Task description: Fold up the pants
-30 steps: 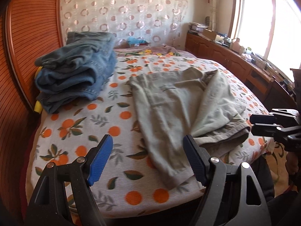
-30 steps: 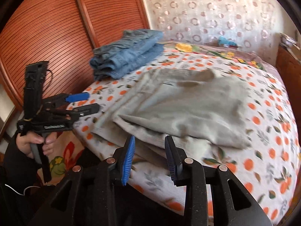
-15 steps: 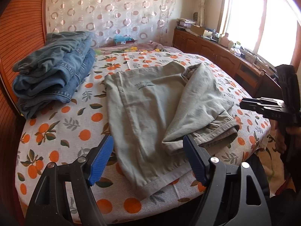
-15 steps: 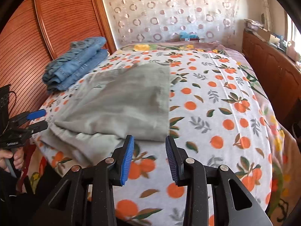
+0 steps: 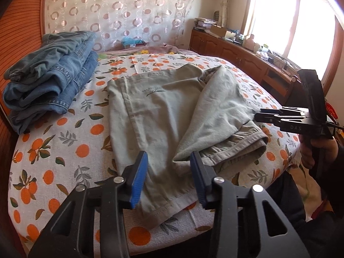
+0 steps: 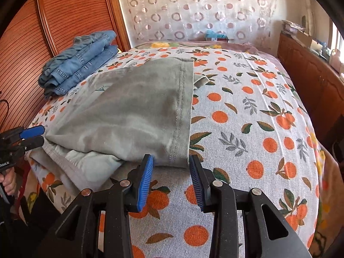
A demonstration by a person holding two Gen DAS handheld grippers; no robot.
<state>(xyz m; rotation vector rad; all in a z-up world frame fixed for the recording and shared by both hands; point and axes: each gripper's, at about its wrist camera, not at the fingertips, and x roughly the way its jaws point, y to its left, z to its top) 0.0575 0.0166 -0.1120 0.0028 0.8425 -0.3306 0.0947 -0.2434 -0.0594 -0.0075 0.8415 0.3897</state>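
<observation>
Pants (image 5: 169, 116) logo print too small to read.

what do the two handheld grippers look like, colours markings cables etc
Both are black plastic frames with silver rivets and ribbed blue pads on the fingers. The left gripper bears a partly readable white marking and a thin black cable shows by it in the right wrist view. The right gripper shows "DAS" lettering. Bare hands, dark sleeves.

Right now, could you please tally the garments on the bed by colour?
Grey-green pants, spread out and partly folded: 1
Blue denim jeans in the folded stack: count unclear, at least 2
Total: at least 3
</observation>
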